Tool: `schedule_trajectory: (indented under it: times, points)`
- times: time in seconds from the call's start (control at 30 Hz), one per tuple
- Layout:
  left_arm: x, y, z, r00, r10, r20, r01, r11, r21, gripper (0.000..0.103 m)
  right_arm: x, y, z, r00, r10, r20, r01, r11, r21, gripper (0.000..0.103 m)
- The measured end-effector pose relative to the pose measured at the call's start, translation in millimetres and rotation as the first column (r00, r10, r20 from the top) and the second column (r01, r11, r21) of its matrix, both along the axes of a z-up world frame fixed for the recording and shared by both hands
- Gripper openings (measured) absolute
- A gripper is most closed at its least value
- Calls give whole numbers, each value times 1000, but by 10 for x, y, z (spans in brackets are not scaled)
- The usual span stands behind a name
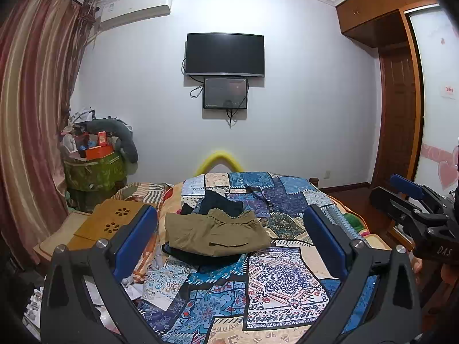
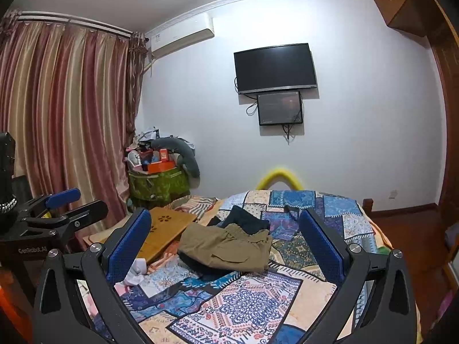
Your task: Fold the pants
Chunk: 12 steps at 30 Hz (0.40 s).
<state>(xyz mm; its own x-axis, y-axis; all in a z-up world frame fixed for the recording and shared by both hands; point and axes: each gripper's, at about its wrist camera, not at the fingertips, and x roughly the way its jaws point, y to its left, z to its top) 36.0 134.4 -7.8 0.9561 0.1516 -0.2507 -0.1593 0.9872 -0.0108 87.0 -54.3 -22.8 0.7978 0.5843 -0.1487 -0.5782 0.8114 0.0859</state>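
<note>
Khaki pants [image 1: 216, 233], folded, are shown at frame centre on dark clothes [image 1: 221, 202] upon the bed [image 1: 284, 283], long axis left to right. Both the left gripper [image 1: 229, 229] and right gripper [image 2: 225, 233] are held back with fingers wide and empty; neither is judged clearly nearer.

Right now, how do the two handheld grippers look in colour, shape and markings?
The left gripper and the right gripper match: black angular frames with silver round bolts and flat fingers faced with blue textured pads. White lettering, only partly readable, marks each black body.
</note>
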Motion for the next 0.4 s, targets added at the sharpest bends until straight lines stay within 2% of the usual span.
schedule_trajectory:
  times: [0.4]
  points:
    - [92,17,-37,1000,-7,-24,7,1000,-3,103,40,-5,-40,1000,-5,-15,6,1000,3,102]
